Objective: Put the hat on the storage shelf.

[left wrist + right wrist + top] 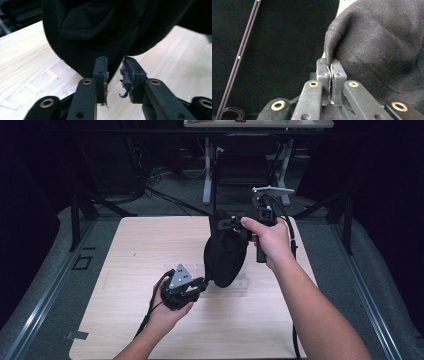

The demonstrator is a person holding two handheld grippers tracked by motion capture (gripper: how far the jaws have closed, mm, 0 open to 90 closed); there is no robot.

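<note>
Hanging black cloth (225, 255) over pale wood table (125, 250), dark room, right hand-held gripper (231, 223) clamped on it, left (202, 284) apart.

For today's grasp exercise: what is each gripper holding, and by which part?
The right gripper pinches the black cloth by a fold of its upper edge; the left gripper holds nothing, jaws open.

— Where does the cloth bag (225, 255) sit?
— It hangs above the surface (125, 270), its top edge in the right hand-held gripper (235, 222).
— And the left hand-held gripper (202, 284)?
— Nearer the person, lower left, jaws just beside the bag's bottom.
</note>
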